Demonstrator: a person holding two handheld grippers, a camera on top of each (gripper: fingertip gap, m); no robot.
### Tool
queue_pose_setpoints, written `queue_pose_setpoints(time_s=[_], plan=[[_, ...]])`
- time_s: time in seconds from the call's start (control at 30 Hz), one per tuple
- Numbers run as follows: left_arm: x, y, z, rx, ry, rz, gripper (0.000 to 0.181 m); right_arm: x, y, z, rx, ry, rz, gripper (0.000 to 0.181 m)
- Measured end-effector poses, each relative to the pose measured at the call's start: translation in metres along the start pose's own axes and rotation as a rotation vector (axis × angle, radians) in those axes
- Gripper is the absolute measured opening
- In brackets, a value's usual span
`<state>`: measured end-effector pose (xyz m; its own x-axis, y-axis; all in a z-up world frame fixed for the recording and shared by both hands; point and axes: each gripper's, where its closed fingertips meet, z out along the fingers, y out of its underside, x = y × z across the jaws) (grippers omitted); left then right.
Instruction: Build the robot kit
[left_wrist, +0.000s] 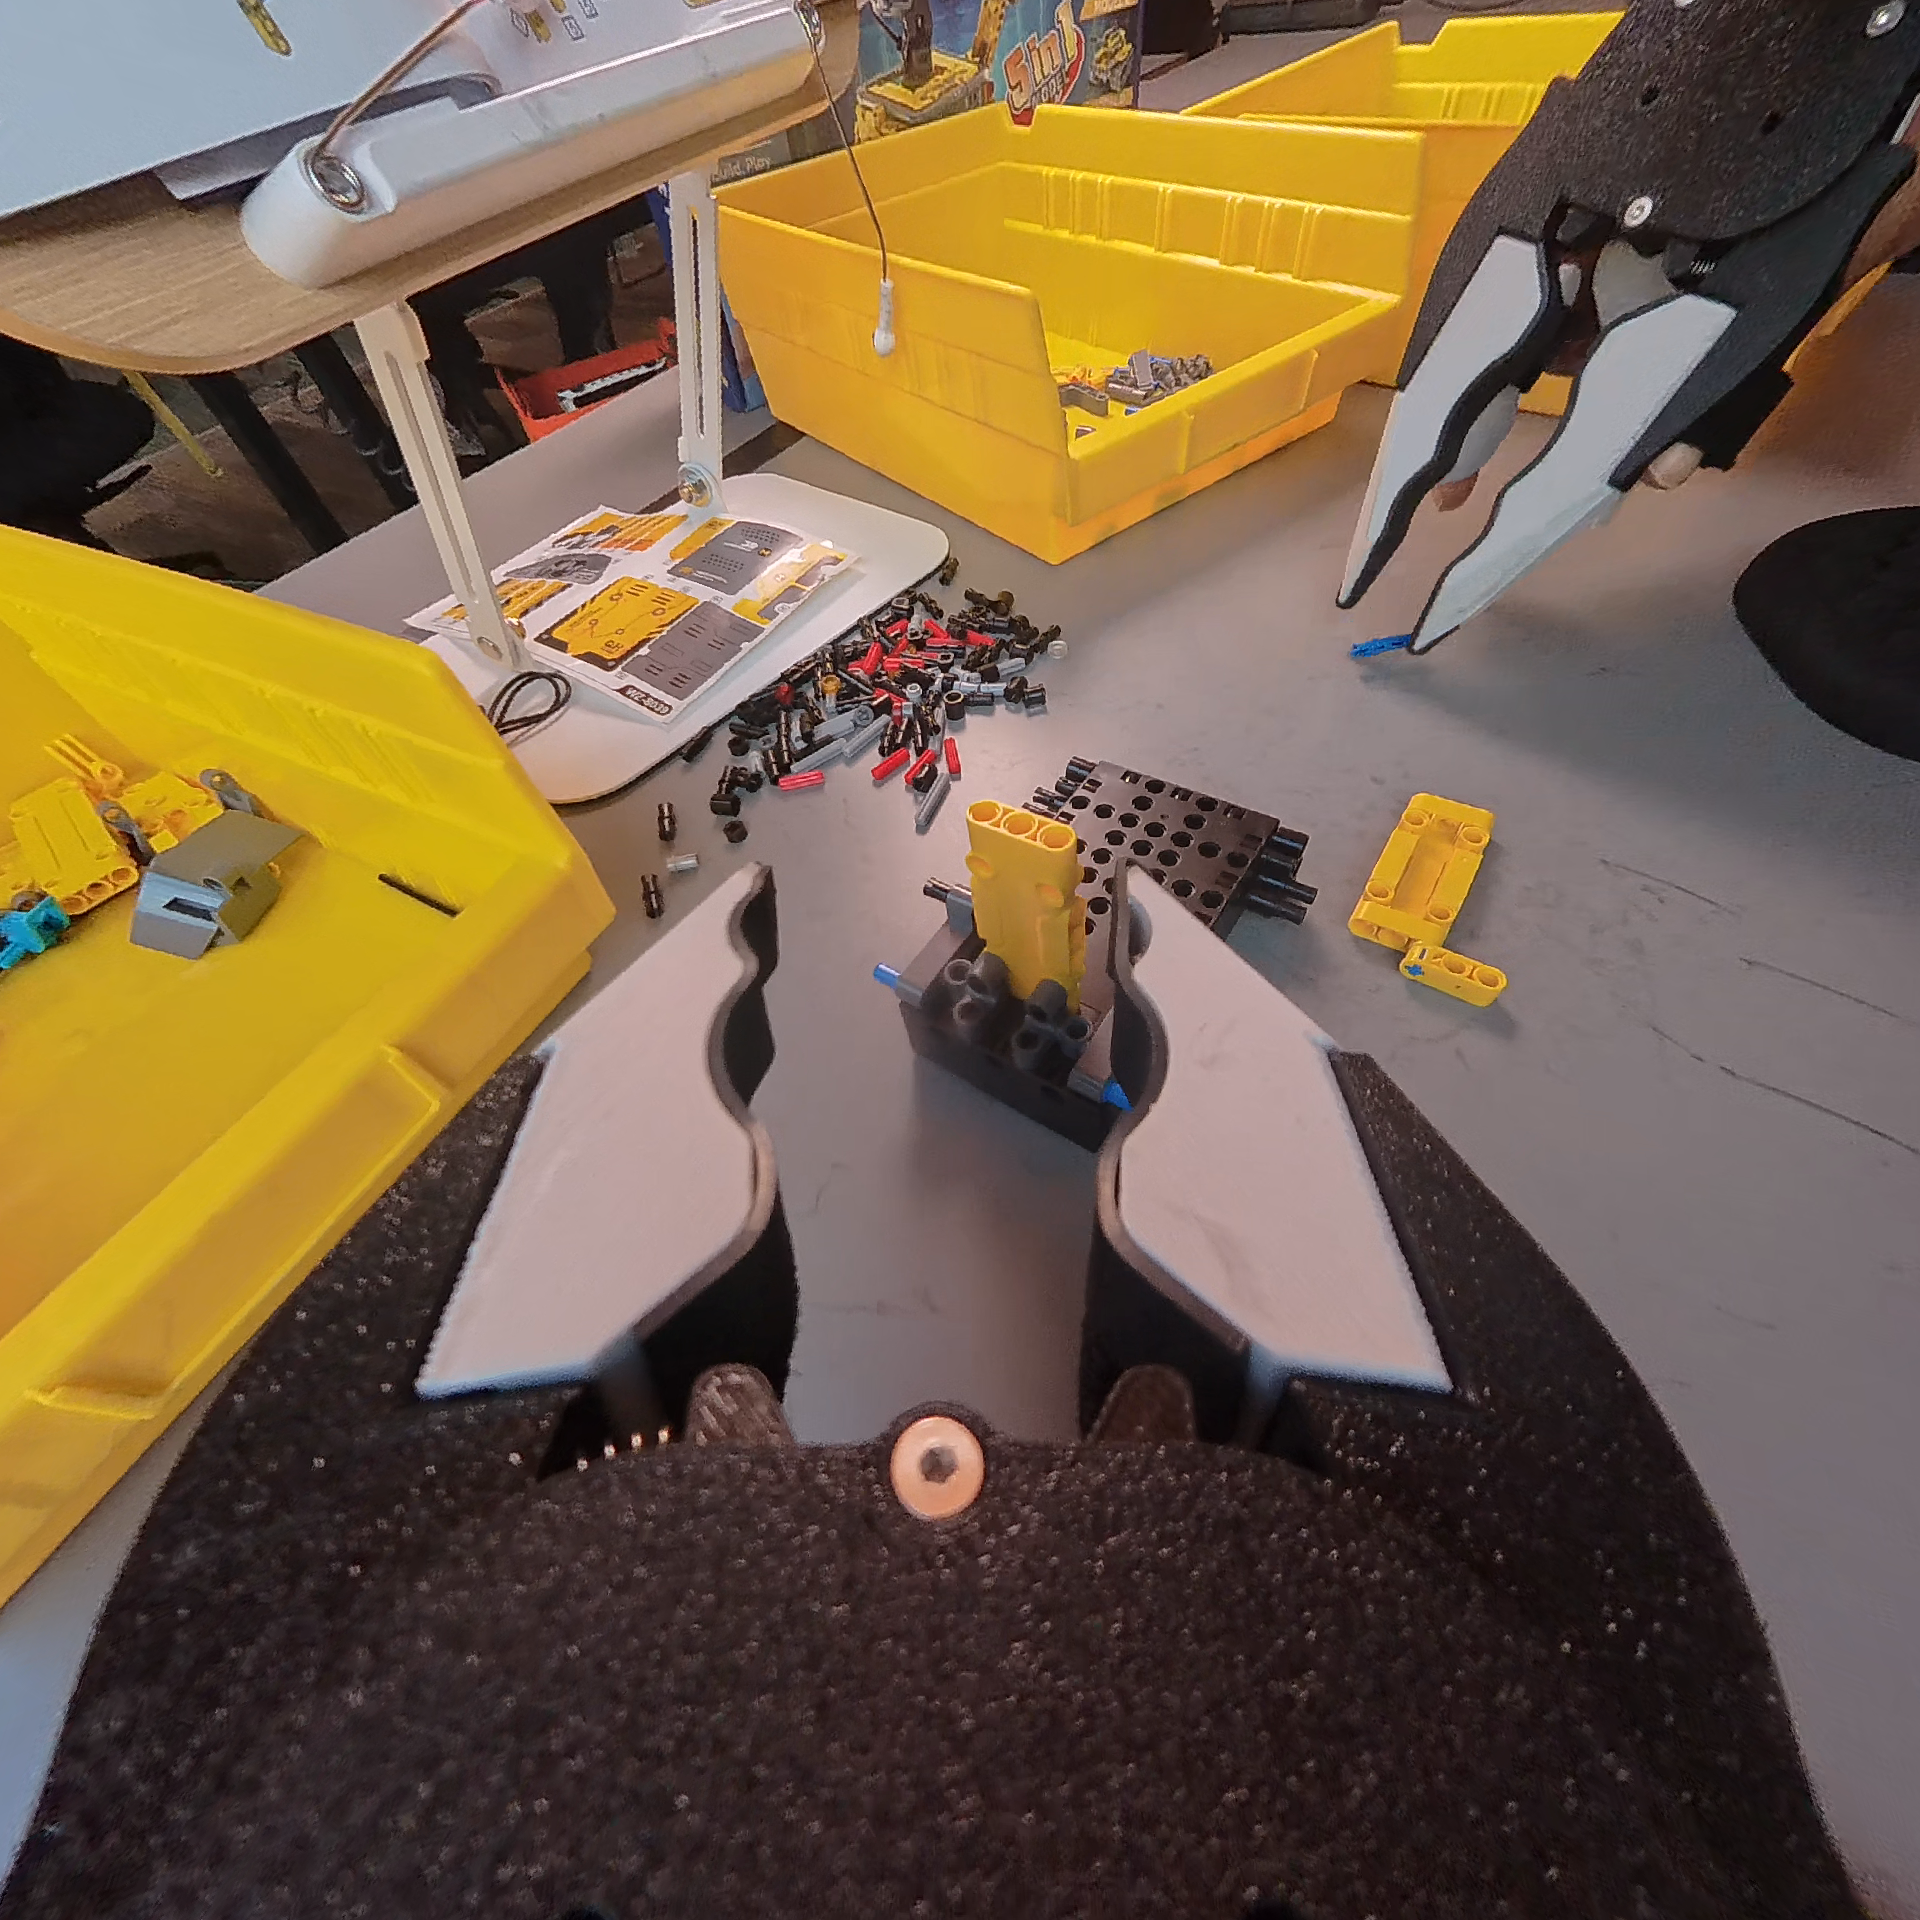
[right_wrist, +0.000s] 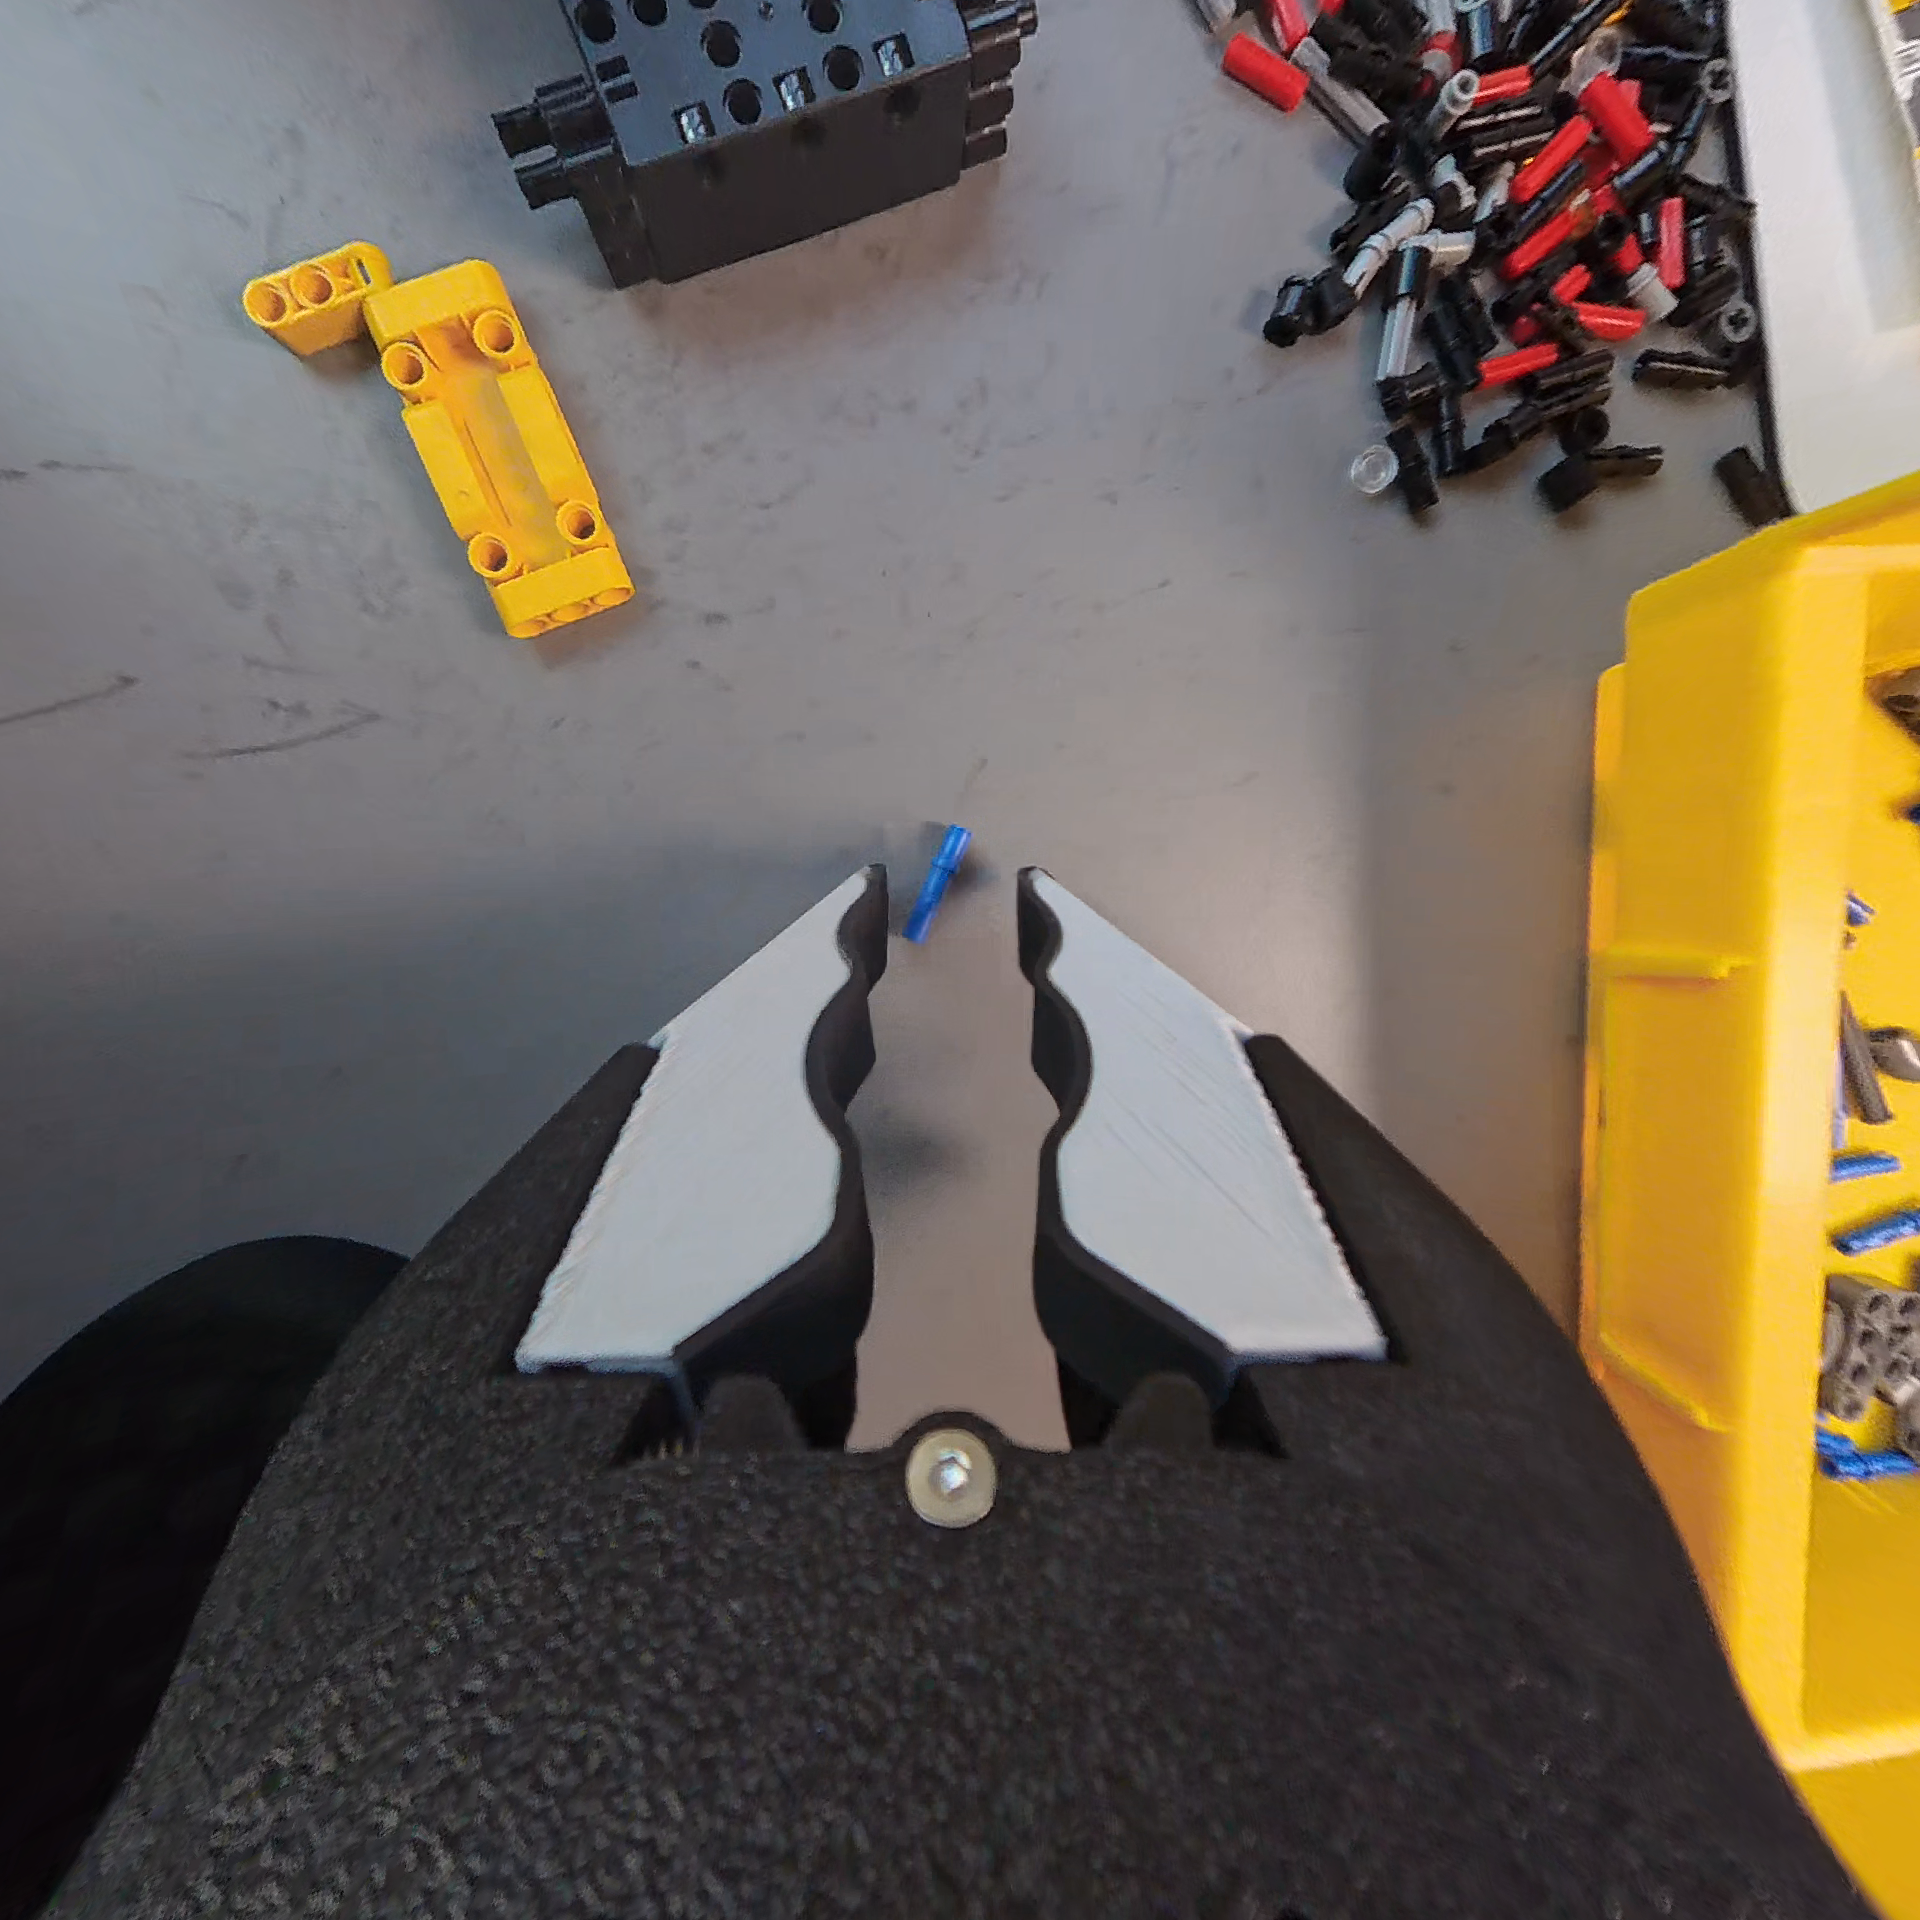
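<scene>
Left gripper gapes wide, holding nothing, the black-and-yellow block assembly against its right finger; right gripper is slightly parted and empty, a blue pin lying loose between its tips

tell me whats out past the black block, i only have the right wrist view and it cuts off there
Observer: A small black and yellow assembly stands on the grey table, between the open left tongs.
Operator: are those tongs gripping it
Observer: No. One finger is right beside its base, the other finger stands well clear.
Operator: how do my tongs look from over there
Observer: The right tongs are open and tilted down, tips right by the blue pin on the table.
Operator: anything left of the left tongs
Observer: A yellow bin holding yellow, grey and light blue parts.
</scene>
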<state>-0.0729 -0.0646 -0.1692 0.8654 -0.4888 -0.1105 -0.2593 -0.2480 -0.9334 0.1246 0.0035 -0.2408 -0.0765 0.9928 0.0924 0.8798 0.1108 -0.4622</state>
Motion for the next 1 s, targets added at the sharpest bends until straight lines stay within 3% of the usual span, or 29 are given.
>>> queue_pose_setpoints(time_s=[0.1, 0.2, 0.27, 0.33, 0.4, 0.43, 0.5, 0.57, 0.7, 0.77, 0.87, 0.93, 1.0], plan=[[-0.001, 0.000, -0.002, 0.002, -0.012, 0.003, 0.063, 0.017, -0.006, -0.031, 0.056, 0.106, 0.042, 0.031], [-0.002, -0.001, -0.005, 0.007, -0.021, -0.001, 0.063, 0.058, 0.005, -0.098, 0.068, 0.389, 0.089, 0.033], [-0.002, -0.001, -0.005, 0.010, -0.019, -0.008, 0.063, 0.085, 0.030, -0.144, 0.055, 0.538, 0.177, 0.034], [-0.001, -0.001, -0.004, 0.013, -0.009, -0.016, 0.063, 0.097, 0.074, -0.165, -0.019, 0.565, 0.303, 0.045], [0.001, -0.001, -0.003, 0.012, 0.001, -0.017, 0.063, 0.094, 0.111, -0.160, -0.079, 0.512, 0.405, 0.053], [0.002, -0.001, -0.002, 0.010, 0.004, -0.014, 0.063, 0.090, 0.122, -0.152, -0.075, 0.476, 0.444, 0.049], [0.004, -0.001, -0.001, 0.004, 0.007, -0.006, 0.063, 0.096, 0.139, -0.150, -0.086, 0.503, 0.465, 0.018], [0.006, 0.000, -0.001, -0.003, 0.005, 0.001, 0.063, 0.092, 0.143, -0.152, -0.060, 0.478, 0.515, 0.016], [0.005, -0.002, -0.003, 0.007, -0.004, 0.004, 0.062, 0.083, 0.176, -0.171, -0.150, 0.547, 0.498, 0.010], [0.005, -0.003, -0.003, 0.015, 0.005, -0.009, 0.062, 0.076, 0.175, -0.171, -0.089, 0.500, 0.552, 0.010], [0.006, -0.003, -0.002, 0.015, 0.012, -0.013, 0.062, 0.081, 0.174, -0.174, -0.153, 0.579, 0.480, 0.020], [0.007, -0.003, -0.002, 0.015, 0.007, -0.001, 0.062, 0.090, 0.145, -0.178, -0.104, 0.665, 0.369, 0.028], [0.007, -0.004, -0.003, 0.015, 0.002, 0.005, 0.062, 0.088, 0.097, -0.168, -0.013, 0.641, 0.260, 0.035]])
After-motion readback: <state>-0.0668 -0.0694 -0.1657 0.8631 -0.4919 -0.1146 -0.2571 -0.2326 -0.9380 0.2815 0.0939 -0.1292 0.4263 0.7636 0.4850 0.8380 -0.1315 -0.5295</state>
